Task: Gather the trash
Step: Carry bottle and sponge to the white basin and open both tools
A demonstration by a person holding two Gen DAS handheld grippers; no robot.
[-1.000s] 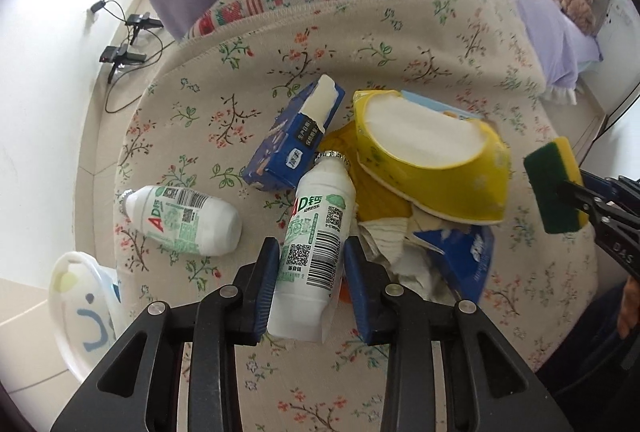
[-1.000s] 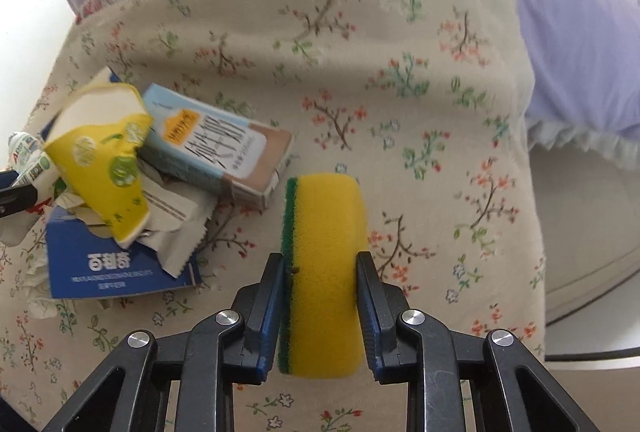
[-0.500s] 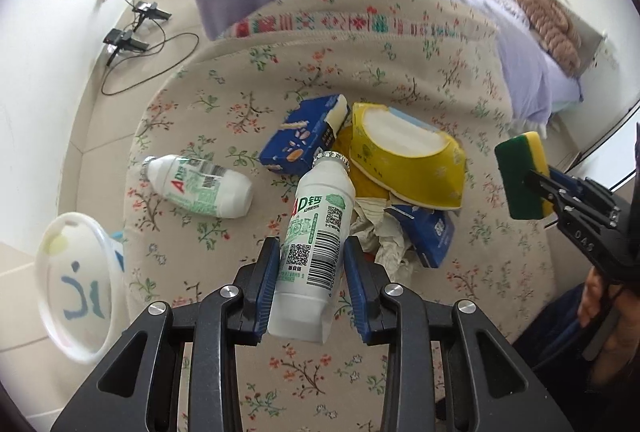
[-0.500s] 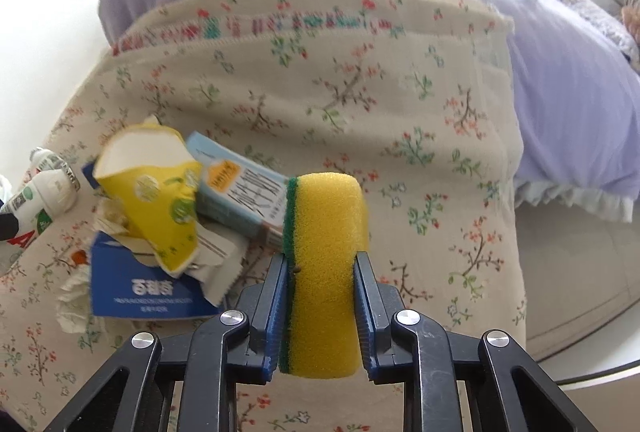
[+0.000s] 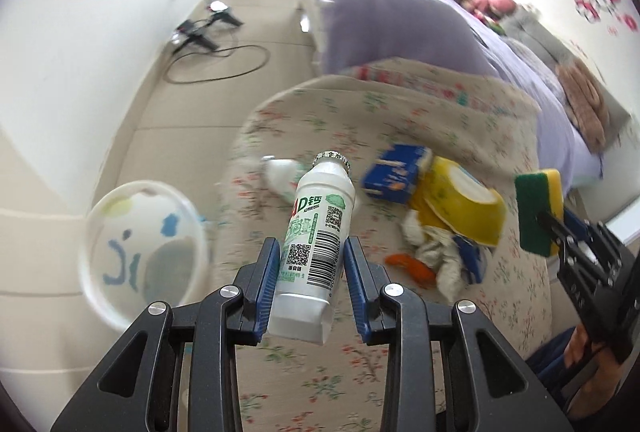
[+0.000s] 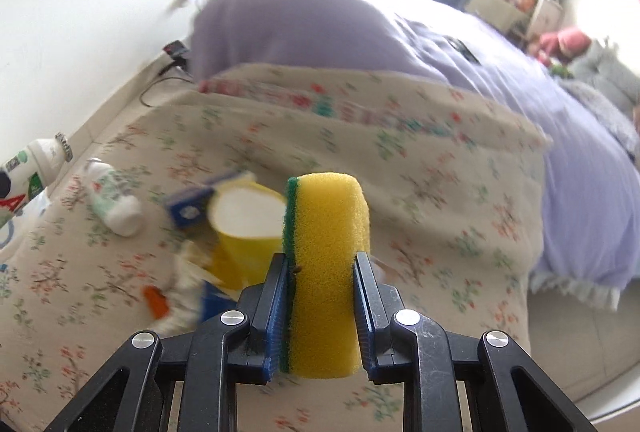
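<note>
Bottle (image 5: 316,244) between hand-held gripper (image 5: 311,260) pads

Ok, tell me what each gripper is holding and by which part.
The left gripper holds a white drink bottle by its lower body, neck pointing away. The right gripper clamps a yellow-green sponge across its two broad faces.

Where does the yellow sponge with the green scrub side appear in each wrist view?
Left wrist view: sponge at the right edge, clamped in the right gripper.
Right wrist view: sponge at bottom centre, between the gripper's pads.
Shared landmark: the yellow bowl on the floral blanket.
</note>
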